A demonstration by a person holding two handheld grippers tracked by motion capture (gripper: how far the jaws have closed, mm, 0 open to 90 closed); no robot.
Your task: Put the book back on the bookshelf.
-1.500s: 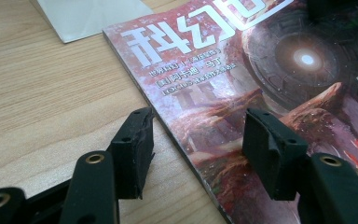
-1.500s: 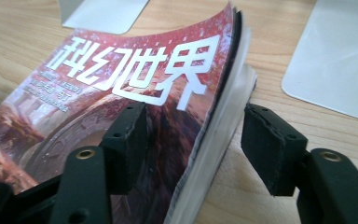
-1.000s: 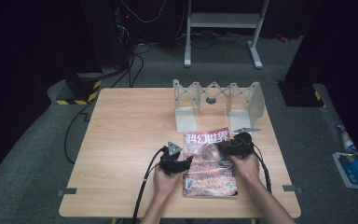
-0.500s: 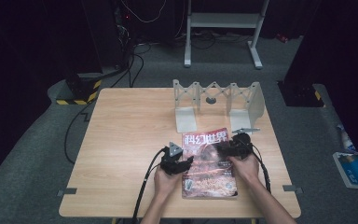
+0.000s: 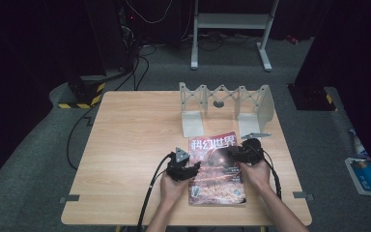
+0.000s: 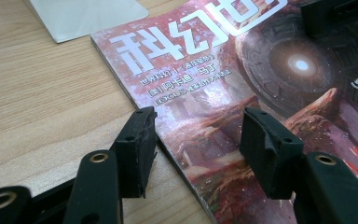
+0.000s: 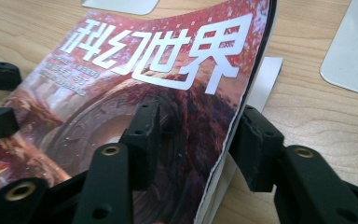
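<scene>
A magazine (image 5: 217,166) with a red cover and white characters lies flat on the wooden table (image 5: 135,130). My left gripper (image 5: 193,166) is open and straddles the magazine's left edge (image 6: 168,149), one jaw on the wood and one over the cover. My right gripper (image 5: 234,153) is at the right edge; its jaws have just been closing. In the right gripper view the cover (image 7: 158,60) bows up off the white pages between those jaws (image 7: 198,135). One jaw rests on the cover and the other stands outside its edge, with a wide gap left.
A grey metal folding book rack (image 5: 224,104) stands just behind the magazine, its base plates (image 6: 88,16) (image 7: 354,51) close to the magazine's top corners. Black cables trail from both grippers toward the table's front edge. A blue book (image 5: 367,174) lies on the floor at the right.
Both hands stay at the magazine's two sides. The magazine has not shifted in the high view.
</scene>
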